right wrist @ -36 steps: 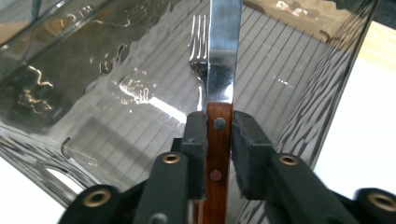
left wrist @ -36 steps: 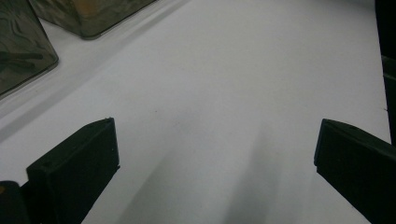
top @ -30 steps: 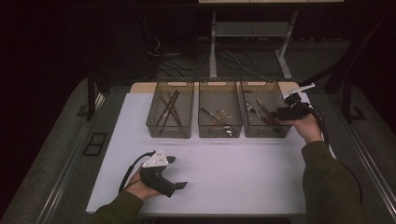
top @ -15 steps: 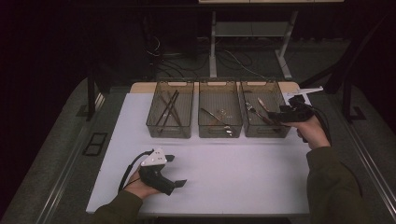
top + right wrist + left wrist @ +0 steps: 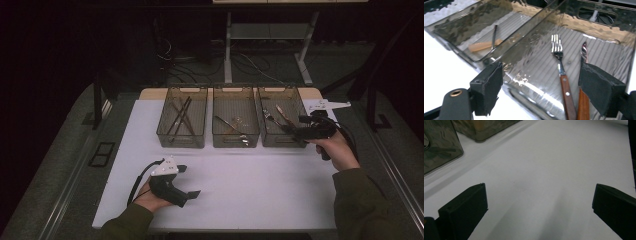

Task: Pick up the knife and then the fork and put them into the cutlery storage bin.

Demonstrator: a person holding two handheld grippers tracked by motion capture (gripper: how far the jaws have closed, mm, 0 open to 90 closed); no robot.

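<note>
Your right gripper (image 5: 544, 92), jaws wide & empty, hangs over the fork (image 5: 560, 67) w/ knife (image 5: 583, 75) just beside: you could pinch both. Left gripper (image 5: 539, 212) open, idle.

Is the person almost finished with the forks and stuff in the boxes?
Cutlery already lies in all three bins: long utensils in the left bin, a few pieces in the middle bin, a fork and a second wooden-handled piece in the right bin. The right gripper hangs open at that bin, holding nothing. The left gripper rests open over the table. What remains is unclear.
</note>
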